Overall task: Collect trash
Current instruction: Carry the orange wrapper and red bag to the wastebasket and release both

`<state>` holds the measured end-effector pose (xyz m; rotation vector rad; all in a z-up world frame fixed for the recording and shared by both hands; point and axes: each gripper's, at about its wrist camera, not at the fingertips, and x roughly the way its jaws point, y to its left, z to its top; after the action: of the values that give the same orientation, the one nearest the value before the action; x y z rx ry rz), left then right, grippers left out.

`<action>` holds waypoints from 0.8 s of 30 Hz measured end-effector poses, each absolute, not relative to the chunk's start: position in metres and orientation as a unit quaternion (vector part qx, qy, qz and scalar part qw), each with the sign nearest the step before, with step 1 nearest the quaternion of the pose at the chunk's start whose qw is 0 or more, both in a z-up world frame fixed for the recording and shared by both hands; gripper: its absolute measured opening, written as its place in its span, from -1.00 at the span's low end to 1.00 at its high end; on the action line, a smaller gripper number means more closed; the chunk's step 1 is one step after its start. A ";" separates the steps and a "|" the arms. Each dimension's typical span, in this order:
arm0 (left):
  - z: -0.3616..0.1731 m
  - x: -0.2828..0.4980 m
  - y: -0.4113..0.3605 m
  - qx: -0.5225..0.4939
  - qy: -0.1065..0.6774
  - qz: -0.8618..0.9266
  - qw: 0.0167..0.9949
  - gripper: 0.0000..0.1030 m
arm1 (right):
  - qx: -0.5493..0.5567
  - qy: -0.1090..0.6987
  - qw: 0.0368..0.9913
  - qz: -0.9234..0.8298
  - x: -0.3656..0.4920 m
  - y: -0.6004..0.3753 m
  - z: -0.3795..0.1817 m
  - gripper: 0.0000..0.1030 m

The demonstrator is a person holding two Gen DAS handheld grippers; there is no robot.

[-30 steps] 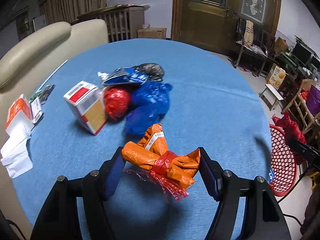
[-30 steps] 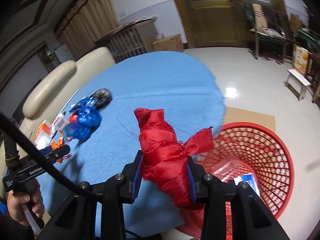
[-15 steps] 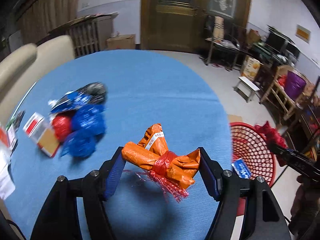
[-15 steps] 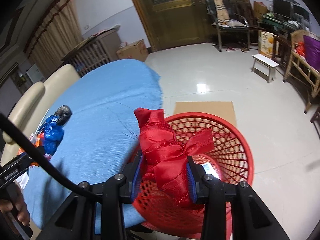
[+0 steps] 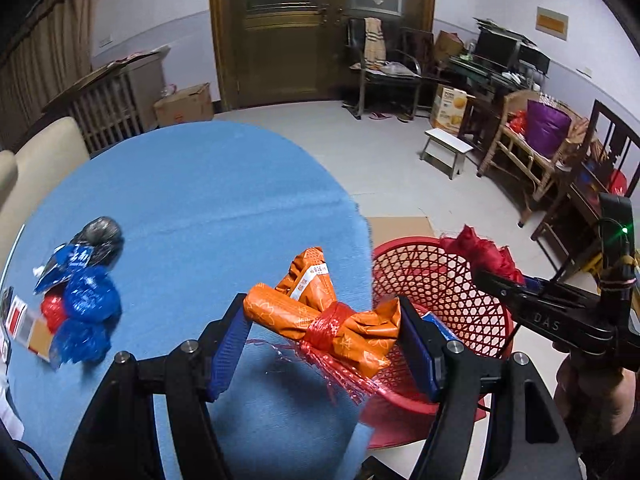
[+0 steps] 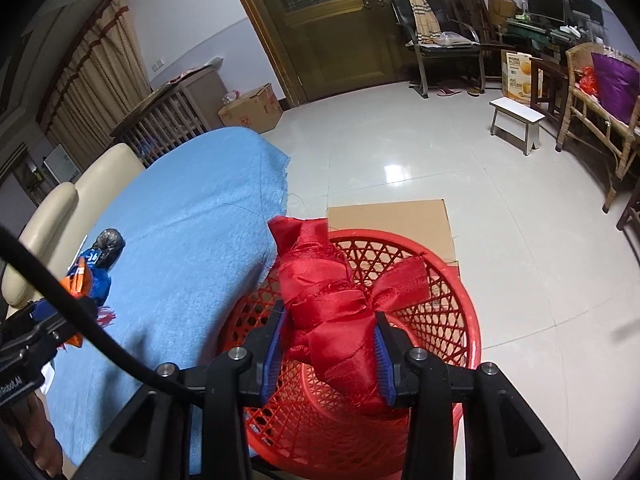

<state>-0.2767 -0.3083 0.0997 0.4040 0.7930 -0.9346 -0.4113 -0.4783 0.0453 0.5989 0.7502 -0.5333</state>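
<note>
The red cloth bundle (image 6: 332, 312) looks soft and light, like shiny fabric tied in a knot. It squashes easily, so a pinch around its fat middle seems the best hold. The loose ends could catch on the holes of the red basket (image 6: 452, 320) on the way in.

The right gripper (image 6: 330, 354) has this bundle between its two blue pads, and the pads touch both sides of it. Its jaws have just been opening a little, with the bundle between them. The bundle hangs right over the mouth of the basket. In the right wrist view the basket fills the space from 3 o'clock round to 6 o'clock of the bundle.

The orange wrapper bundle (image 5: 320, 320) is crinkly paper or plastic, tied with red string in the middle. It looks light and a bit slippery, and its ends are the stiffest parts to squeeze. The left gripper (image 5: 324, 344) pinches it end to end between its pads. This bundle sits over the edge of the blue table (image 5: 192, 200), with the basket at about 3 o'clock from it.

More trash lies on the table at 9 o'clock, a pile of blue and red wrappers (image 5: 80, 304).
</note>
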 end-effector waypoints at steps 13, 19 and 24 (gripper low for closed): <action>0.089 -0.293 -0.345 0.217 0.378 -0.467 0.770 0.40 | 0.317 0.338 0.842 -0.276 -0.430 -0.506 0.041 0.46; 0.080 -0.306 -0.367 0.232 0.389 -0.486 0.747 0.42 | 0.332 0.319 0.837 -0.297 -0.450 -0.522 0.048 0.46; 0.061 -0.310 -0.386 0.244 0.422 -0.498 0.717 0.50 | 0.339 0.312 0.834 -0.305 -0.459 -0.528 0.050 0.46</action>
<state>-0.3101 -0.3863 0.0611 0.5407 0.9339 -1.1011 -0.4589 -0.5284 0.0497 0.7174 0.6610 -0.6460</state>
